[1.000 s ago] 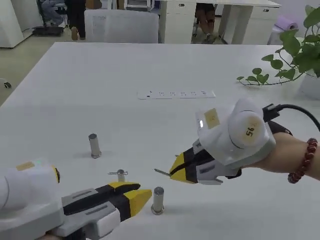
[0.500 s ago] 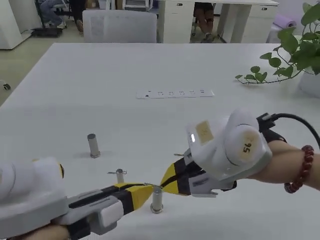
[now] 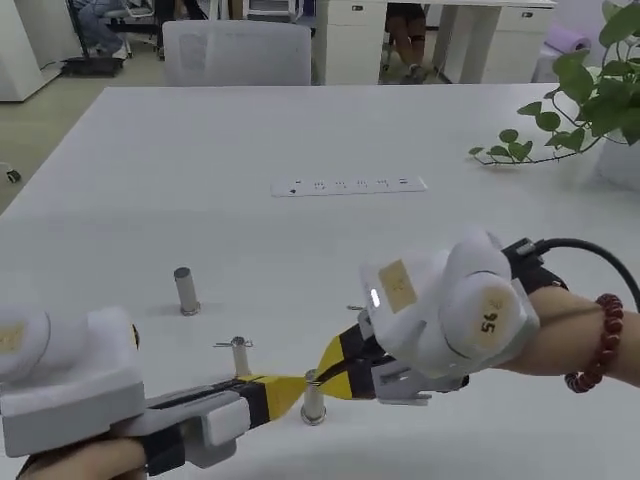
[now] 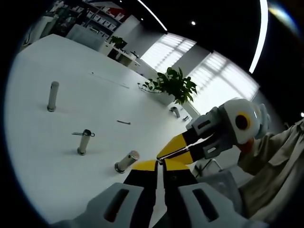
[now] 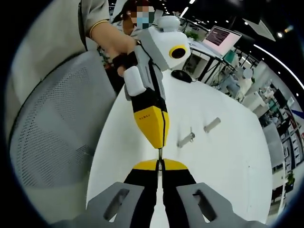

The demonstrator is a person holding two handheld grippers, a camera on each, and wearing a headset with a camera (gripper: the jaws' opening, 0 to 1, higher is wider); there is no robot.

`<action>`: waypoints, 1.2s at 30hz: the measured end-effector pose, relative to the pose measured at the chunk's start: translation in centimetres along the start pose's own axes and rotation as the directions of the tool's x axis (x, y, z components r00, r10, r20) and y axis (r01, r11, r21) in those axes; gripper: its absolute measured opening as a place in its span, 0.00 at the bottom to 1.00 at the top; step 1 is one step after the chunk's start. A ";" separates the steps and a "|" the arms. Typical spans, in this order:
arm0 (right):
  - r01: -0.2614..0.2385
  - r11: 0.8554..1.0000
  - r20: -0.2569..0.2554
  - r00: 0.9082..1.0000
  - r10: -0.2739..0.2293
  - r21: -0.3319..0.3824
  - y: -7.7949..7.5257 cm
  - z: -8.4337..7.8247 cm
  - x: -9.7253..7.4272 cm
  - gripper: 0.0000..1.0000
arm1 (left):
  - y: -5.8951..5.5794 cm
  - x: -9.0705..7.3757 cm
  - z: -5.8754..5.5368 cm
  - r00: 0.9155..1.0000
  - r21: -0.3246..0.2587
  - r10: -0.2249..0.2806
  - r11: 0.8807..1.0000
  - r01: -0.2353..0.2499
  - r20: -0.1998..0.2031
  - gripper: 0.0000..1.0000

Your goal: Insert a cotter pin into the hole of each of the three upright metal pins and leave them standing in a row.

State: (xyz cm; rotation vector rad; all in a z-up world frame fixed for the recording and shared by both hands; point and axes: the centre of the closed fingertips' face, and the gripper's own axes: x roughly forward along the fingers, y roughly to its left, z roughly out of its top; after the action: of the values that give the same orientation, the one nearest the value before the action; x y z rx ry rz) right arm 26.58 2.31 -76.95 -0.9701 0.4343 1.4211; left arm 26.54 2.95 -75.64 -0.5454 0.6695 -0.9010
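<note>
Three metal pins stood upright. At the top of the nearest pin (image 3: 314,400) both grippers met: right gripper (image 3: 330,366) squeezed on a cotter pin (image 5: 160,153), left gripper (image 3: 288,386) with jaws together. Beyond the nearest pin stood the middle pin (image 3: 239,357), already cottered, and the far pin (image 3: 185,291) — plus one loose cotter pin (image 3: 356,309).

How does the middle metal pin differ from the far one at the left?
The middle pin has a cotter pin through its top; the far pin has none. The far pin looks thicker than the middle pin, though it stands farther from the camera. Both stand upright on the white table.
</note>
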 end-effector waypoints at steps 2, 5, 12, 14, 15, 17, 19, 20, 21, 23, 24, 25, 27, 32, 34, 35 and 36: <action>0.003 1.000 -0.005 1.000 -0.003 -0.009 0.0 0.0 0.0 0.03 | 0.0 0.0 -0.1 1.000 -0.007 0.004 1.000 -0.004 -0.008 0.02; 0.005 1.000 -0.010 1.000 -0.005 -0.014 0.0 -0.1 0.0 0.03 | 0.1 0.1 -0.1 1.000 -0.027 0.007 1.000 -0.007 -0.014 0.02; 0.008 1.000 -0.024 1.000 -0.009 -0.029 0.0 -0.3 0.1 0.03 | 0.3 0.3 -0.3 0.999 -0.076 0.019 0.997 -0.022 -0.034 0.01; 0.007 0.999 -0.027 1.000 -0.008 -0.034 0.1 -0.4 0.1 0.03 | 0.3 0.3 -0.4 0.999 -0.071 0.023 0.997 -0.026 -0.044 0.01; 0.007 0.999 -0.029 1.000 -0.008 -0.039 0.1 -0.4 0.1 0.03 | 0.3 0.3 -0.4 0.999 -0.067 0.024 0.997 -0.027 -0.046 0.01; 0.007 0.999 -0.031 0.999 -0.008 -0.041 0.1 -0.4 0.1 0.03 | 0.3 0.3 -0.5 0.999 -0.072 0.026 0.997 -0.029 -0.047 0.01; 0.011 0.999 -0.030 0.999 -0.013 -0.042 0.0 -0.3 0.1 0.03 | 0.3 0.3 -0.4 0.999 -0.072 0.028 0.997 -0.031 -0.041 0.01; 0.012 0.999 -0.032 0.999 -0.013 -0.045 0.0 -0.4 0.1 0.03 | 0.3 0.3 -0.4 0.999 -0.075 0.028 0.997 -0.031 -0.041 0.00; 0.014 0.999 -0.033 0.999 -0.015 -0.046 0.0 -0.4 0.1 0.03 | 0.3 0.3 -0.3 0.999 -0.074 0.029 0.997 -0.032 -0.036 0.00; 0.016 0.999 -0.034 0.999 -0.018 -0.048 -0.1 -0.3 0.0 0.03 | 0.3 0.3 -0.2 0.999 -0.077 0.028 0.997 -0.031 -0.031 0.00; 0.018 0.998 -0.035 0.999 -0.020 -0.052 -0.2 -0.3 0.0 0.03 | 0.3 0.3 -0.1 0.999 -0.080 0.027 0.996 -0.030 -0.029 0.00; 0.021 0.998 -0.034 0.999 -0.023 -0.057 -0.2 -0.3 -0.1 0.03 | 0.3 0.3 -0.1 0.999 -0.079 0.026 0.996 -0.028 -0.027 0.00; 0.024 0.998 -0.031 0.999 -0.026 -0.059 -0.3 -0.2 -0.1 0.03 | 0.2 0.3 0.1 0.999 -0.074 0.024 0.997 -0.025 -0.023 0.00; 0.043 0.998 -0.015 0.999 -0.044 -0.043 -0.6 -0.2 -0.2 0.05 | 0.2 0.1 0.5 1.000 -0.058 0.023 0.998 -0.023 -0.009 0.00; 0.051 0.999 -0.005 0.999 -0.051 -0.013 -0.8 -0.2 -0.2 0.09 | 0.2 0.1 0.5 1.000 -0.033 0.026 0.999 -0.027 -0.009 0.00; 0.054 0.999 -0.001 0.999 -0.054 0.008 -0.9 -0.2 -0.3 0.11 | 0.2 0.0 0.5 0.999 -0.020 0.031 0.999 -0.031 -0.014 0.00; 0.051 0.998 0.003 0.999 -0.052 0.027 -0.9 -0.3 -0.3 0.11 | 0.4 0.0 0.5 0.999 0.002 0.038 0.999 -0.038 -0.015 0.00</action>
State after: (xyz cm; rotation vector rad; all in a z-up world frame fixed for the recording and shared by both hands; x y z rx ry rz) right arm 27.50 2.00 -76.60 -0.9502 0.4222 1.3671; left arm 27.06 3.18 -75.59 -0.5232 0.6908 -0.8709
